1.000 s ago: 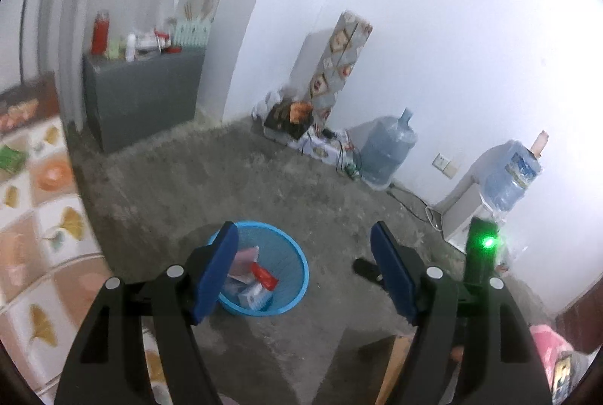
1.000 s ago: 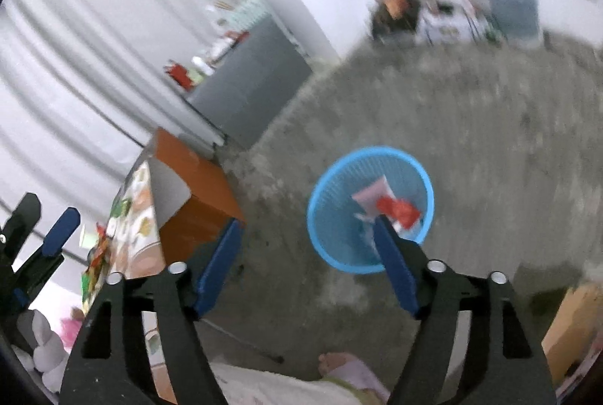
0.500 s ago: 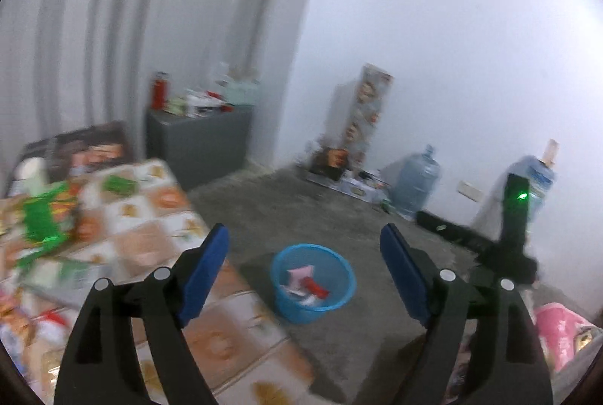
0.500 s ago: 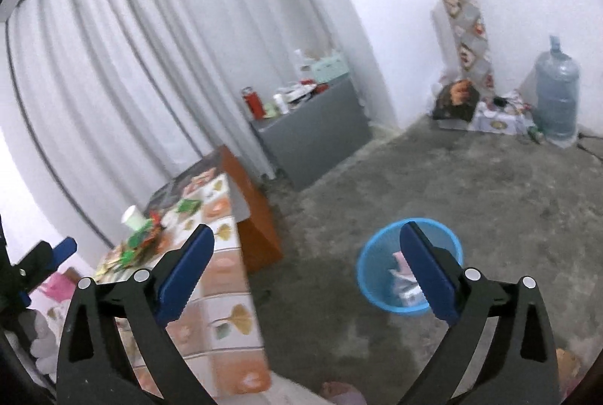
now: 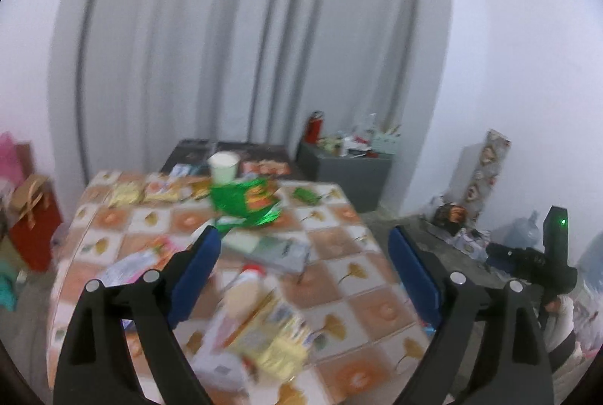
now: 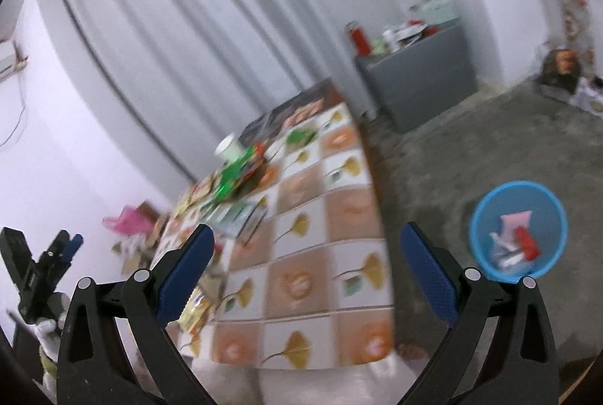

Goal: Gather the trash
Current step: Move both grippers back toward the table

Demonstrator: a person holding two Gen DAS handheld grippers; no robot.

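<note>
Both claws, left (image 5: 301,273) and right (image 6: 307,273), are gaping empty, jaws just widening, trash (image 5: 271,329) lying on the table (image 5: 377,307) just ahead, bin (image 6: 518,230) off right, so they're best dropping squarely over one wrapper.

A grey curtain (image 5: 241,39) is hung behind a table covered by a tiled cloth (image 5: 339,216). A grey cabinet (image 5: 348,175) is set beside it, a red flask (image 5: 314,126) on top. A water bottle (image 5: 524,233) is seen by the white wall.

Wrappers (image 5: 271,337) lie on the table (image 6: 358,216); the basket (image 6: 518,226) stands right of it.
</note>
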